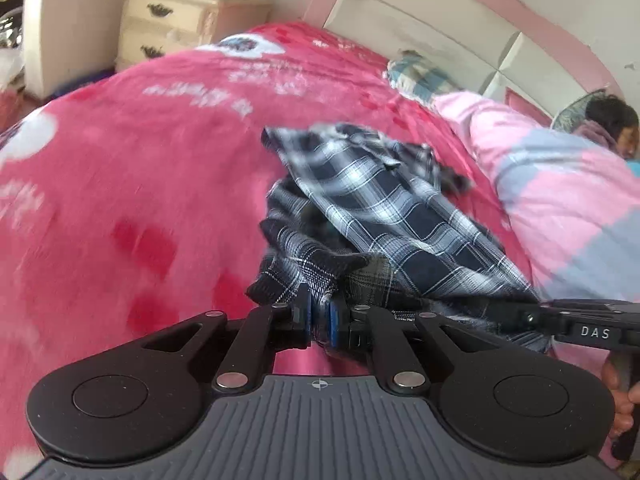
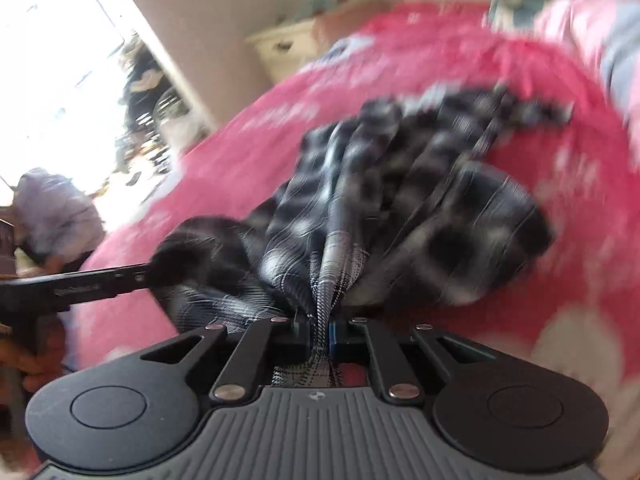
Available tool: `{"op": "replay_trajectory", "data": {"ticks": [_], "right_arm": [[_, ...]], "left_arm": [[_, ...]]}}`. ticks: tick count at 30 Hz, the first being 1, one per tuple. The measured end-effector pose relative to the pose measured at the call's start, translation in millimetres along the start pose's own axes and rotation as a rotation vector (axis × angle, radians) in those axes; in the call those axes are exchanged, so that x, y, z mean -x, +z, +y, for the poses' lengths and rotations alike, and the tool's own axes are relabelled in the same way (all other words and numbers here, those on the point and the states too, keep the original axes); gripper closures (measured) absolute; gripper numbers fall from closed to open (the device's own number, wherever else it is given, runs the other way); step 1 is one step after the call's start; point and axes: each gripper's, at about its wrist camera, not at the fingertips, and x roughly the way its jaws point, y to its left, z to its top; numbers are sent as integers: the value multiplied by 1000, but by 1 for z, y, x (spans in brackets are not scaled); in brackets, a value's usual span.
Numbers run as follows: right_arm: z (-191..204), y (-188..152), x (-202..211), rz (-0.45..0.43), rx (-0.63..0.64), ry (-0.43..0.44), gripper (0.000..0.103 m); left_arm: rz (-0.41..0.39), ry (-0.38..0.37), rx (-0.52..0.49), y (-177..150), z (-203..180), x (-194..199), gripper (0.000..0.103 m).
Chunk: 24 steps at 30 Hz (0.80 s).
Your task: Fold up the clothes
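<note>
A dark blue and white plaid shirt [image 1: 384,208] lies bunched on a pink blanket [image 1: 120,168]. My left gripper [image 1: 320,316] is shut on an edge of the shirt, the cloth pinched between its blue pads. In the right wrist view the same plaid shirt [image 2: 400,200] fans out, blurred, from my right gripper [image 2: 320,332], which is shut on a gathered fold. The right gripper's arm [image 1: 580,320] enters the left wrist view from the right, touching the shirt. The left gripper's arm [image 2: 80,284] shows at left in the right wrist view.
A pink and grey quilt [image 1: 560,200] covers a person lying at the right, head [image 1: 612,120] near the pink headboard [image 1: 460,20]. A cream nightstand [image 1: 180,20] stands at the far left. A bright window [image 2: 60,60] and another person [image 2: 52,208] are at left.
</note>
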Motion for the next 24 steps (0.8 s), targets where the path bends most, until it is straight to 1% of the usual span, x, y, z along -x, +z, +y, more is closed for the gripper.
{"op": "replay_trajectory", "data": {"ticks": [4,7,8,12,14,16,17,19,20,21,22,24], "right_arm": [[23,-38,13,109,-47,113,94],[40,-58,22,146,-39,136,94],[43,-59,29,138,-40,138,94],[41,-52,58,60,-94,144,94],[40,-44,73,18,-101,151,94],[39,-36,86,-6,-113,182,94],[38,-32,91,-21,-128,214,94],[37,-27,101,-66,-174,314,94],[36,-25,112,-102,-188,361,94],[35,-23,123,-139,-201,408,94],[32,-25,134,-161,-214,419,94],[20,-38,156,-169,-241,355,94]], "left_arm": [[48,39,62,-40,4,43,98],[60,68,120,-61,9,67,100],[57,78,131,-64,10,73,103],[25,125,157,-71,12,96,103],[31,141,148,-70,14,102,103],[46,147,159,-71,17,106,103],[49,147,176,-71,20,108,103],[40,151,207,-74,25,114,94],[33,154,218,-75,27,118,90],[18,161,215,-75,27,121,83],[4,168,211,-75,26,123,80],[-17,171,201,-73,23,123,78]]}}
